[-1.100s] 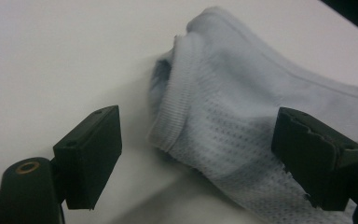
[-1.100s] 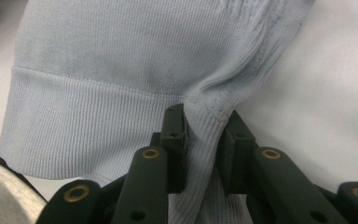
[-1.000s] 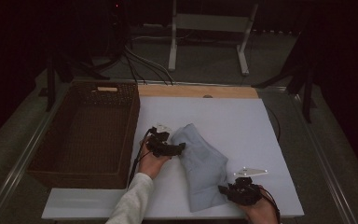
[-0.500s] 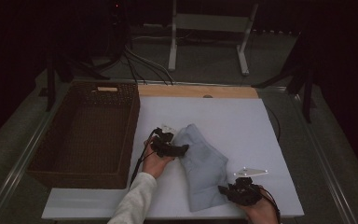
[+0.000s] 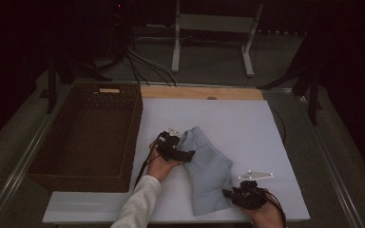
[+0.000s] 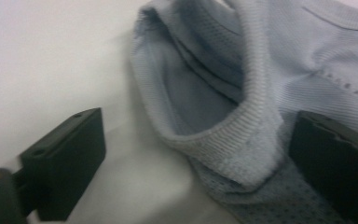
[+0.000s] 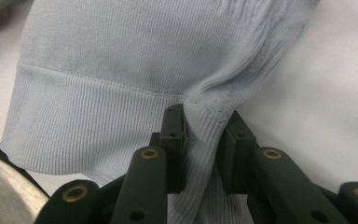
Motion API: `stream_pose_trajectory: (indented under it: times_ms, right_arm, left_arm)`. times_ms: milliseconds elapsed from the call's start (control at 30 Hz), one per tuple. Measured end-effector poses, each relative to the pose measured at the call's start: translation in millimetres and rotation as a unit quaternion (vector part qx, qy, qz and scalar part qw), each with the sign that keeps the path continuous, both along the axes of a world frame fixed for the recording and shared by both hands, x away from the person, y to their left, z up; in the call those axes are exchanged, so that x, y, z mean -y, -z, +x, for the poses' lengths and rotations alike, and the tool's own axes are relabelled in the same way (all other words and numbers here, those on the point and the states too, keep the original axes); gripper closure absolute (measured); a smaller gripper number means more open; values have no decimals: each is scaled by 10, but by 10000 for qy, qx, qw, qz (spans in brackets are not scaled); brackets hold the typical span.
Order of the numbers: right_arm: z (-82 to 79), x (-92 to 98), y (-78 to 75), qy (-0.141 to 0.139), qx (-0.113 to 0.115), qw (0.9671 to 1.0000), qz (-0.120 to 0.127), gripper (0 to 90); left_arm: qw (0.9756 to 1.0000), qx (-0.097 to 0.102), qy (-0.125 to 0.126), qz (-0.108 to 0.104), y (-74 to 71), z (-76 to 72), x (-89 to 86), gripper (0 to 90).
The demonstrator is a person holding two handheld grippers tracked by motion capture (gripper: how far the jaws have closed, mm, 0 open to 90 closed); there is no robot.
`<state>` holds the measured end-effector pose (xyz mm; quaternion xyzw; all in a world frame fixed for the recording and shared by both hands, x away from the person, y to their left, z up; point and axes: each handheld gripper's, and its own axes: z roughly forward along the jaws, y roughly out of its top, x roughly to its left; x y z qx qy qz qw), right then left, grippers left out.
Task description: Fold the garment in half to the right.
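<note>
Pale blue garment [image 5: 208, 171] beside the basket [image 5: 88, 135], on the worktop [image 5: 247, 123].
My right tongs [image 5: 228, 194] pinch its hem; my left tongs [image 5: 190, 154], just opening, gape around its collar.

Left gripper [image 5: 186, 154]: jaws just opened wider, spread either side of the garment's [image 5: 209, 171] ribbed hem, pads off it; nudged slightly toward the table's [image 5: 228, 114] far edge.

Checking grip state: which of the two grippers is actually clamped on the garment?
The right gripper, pinching the pale blue garment at its ribbed hem; the left gripper stands open.
</note>
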<state>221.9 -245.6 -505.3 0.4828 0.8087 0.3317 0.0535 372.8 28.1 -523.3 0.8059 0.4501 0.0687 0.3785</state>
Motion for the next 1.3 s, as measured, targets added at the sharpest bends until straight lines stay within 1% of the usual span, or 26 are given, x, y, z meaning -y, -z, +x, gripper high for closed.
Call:
stream_pose_trajectory:
  times_ms: [33,67,100,133,167,233,267,300,367,433,500,600,700,867,1067,1167,1233,1300]
  right_arm:
    - [0,0,0,-1,-1,10000,-1,744]
    - [0,-1,0,1,-2,10000,1,744]
    - [-1,-1,0,-2,3,10000,-4,744]
    - [-1,-1,-1,-4,3,10000,-5,743]
    - [-2,-1,0,-4,5,10000,-3,743]
    - [-2,-2,-1,-5,3,10000,-4,743]
    - [-1,-2,-2,-9,3,10000,-7,743]
    - [0,-6,-4,-16,1,10000,-14,743]
    - [-3,-11,-8,-18,-4,10000,-19,742]
    - [-5,-12,-8,-27,-3,10000,-20,741]
    - [-5,-10,-7,-25,-4,10000,-14,737]
    - [-5,-5,-5,-12,-2,10000,-13,730]
    - [-4,-3,-1,3,3,10000,-17,712]
    - [-6,-17,-6,-6,44,9999,-103,686]
    - [15,-13,-3,39,13,9999,-144,611]
    - [25,-11,2,65,-28,9999,-136,596]
    - [30,-9,2,39,-53,9999,-133,607]
    - [38,-7,-5,-8,-183,9998,-66,687]
  left_arm:
    - [9999,-32,67,-85,-7,-4,-4,121]
    - [9999,-32,67,-85,-7,-4,-4,181]
    - [9995,-81,206,-217,-10,-14,4,263]
    - [9992,-116,268,-282,-10,-18,10,298]
    - [9990,-138,285,-304,-9,-19,12,354]
    - [9992,-148,259,-281,-12,-19,15,435]
    - [9992,-148,259,-281,-12,-19,15,435]
    - [9988,-232,267,-333,-11,-13,18,535]
    - [9984,-305,300,-374,-9,-12,28,612]
    - [9985,-316,318,-323,-13,-15,41,701]
    - [9978,-380,334,-427,-15,-5,32,762]
    - [9972,-427,298,-543,-32,5,3,789]
    - [9971,-388,258,-604,-68,8,-29,794]
    - [9970,-343,247,-656,-120,11,-58,795]
    - [9964,-311,237,-751,-174,12,-95,797]
    - [9963,-299,227,-771,-193,14,-108,798]
    - [9963,-286,228,-780,-201,14,-110,798]
    - [9962,-262,250,-791,-229,13,-105,798]
